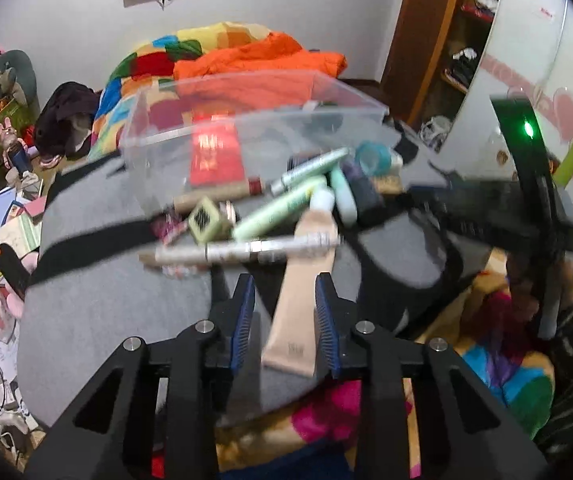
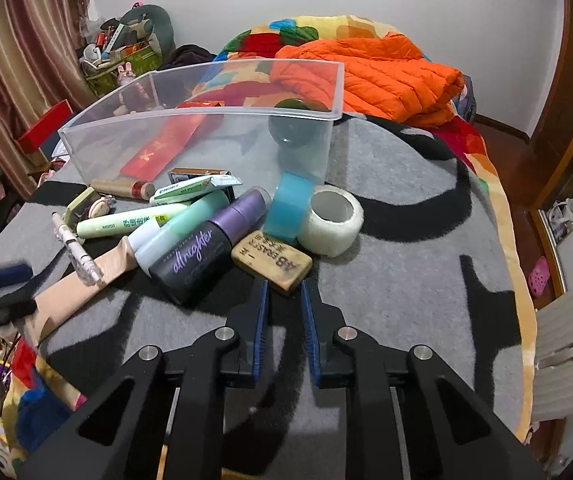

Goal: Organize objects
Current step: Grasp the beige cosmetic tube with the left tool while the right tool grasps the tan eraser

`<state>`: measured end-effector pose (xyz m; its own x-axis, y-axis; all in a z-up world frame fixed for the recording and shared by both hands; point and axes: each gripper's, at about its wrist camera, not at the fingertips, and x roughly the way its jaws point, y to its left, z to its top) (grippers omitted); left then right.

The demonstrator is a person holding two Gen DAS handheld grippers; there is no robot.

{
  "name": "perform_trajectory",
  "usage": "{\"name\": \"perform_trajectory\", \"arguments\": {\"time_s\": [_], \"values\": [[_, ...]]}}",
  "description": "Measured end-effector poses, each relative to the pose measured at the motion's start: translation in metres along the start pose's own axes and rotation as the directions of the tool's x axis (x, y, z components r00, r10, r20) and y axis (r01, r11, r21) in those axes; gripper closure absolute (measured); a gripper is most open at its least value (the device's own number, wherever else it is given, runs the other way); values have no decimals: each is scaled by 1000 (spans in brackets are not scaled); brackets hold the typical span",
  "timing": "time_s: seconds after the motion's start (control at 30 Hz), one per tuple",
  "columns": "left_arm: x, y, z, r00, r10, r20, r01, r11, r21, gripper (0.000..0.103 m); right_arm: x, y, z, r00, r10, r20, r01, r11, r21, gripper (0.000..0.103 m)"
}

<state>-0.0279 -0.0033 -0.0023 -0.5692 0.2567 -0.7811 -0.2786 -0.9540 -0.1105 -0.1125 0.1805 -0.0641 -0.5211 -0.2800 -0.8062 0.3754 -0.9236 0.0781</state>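
Two grippers at a heap of toiletries before a clear bin on a grey-and-black blanket.

Left gripper (image 1: 284,286), low centre of its view: fingers apart, straddling the beige tube (image 1: 300,300), contact unclear through blur; right gripper (image 2: 283,292), low centre: fingers parted, empty, tips just short of the tan eraser (image 2: 272,261); the clear plastic bin (image 2: 190,120), upper centre, holds a red envelope (image 2: 166,146) and a dark green ball (image 2: 292,128); blue tape roll (image 2: 288,210) and white tape roll (image 2: 332,220) touch outside it.

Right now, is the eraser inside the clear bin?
No. The eraser lies on the grey mat in front of the clear bin, just ahead of the right gripper.
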Motion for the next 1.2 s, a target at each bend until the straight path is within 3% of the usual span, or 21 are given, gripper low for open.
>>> {"name": "perform_trajectory", "arguments": {"time_s": [0.13,0.2,0.3,0.5,0.77,0.97,1.13,1.2], "values": [[20,-7,22,999,-35,-27,36,999,27,69,-4,-7,5,1000,6,16,-7,1000,9,83],[34,-15,30,998,-31,-54,35,997,63,69,-2,-8,10,1000,17,12,-17,1000,-7,71],[54,-22,41,994,-31,-103,42,994,102,69,8,-3,17,1000,20,-12,-21,998,-66,63],[79,-24,42,987,-4,-160,27,990,140,69,22,4,19,998,58,-30,-61,993,-100,63],[71,-24,31,994,-1,-107,16,990,141,73,8,4,4,997,79,-4,-79,990,-114,79],[57,-21,25,994,-24,-109,37,993,114,78,-9,-3,-17,995,100,-20,-101,990,-97,81],[71,-23,29,988,-13,-152,33,991,128,68,-11,-4,-16,995,92,-25,-93,992,-89,80],[76,-25,33,989,-15,-147,35,990,134,66,-6,-3,-12,997,76,-28,-78,993,-88,74]]}}
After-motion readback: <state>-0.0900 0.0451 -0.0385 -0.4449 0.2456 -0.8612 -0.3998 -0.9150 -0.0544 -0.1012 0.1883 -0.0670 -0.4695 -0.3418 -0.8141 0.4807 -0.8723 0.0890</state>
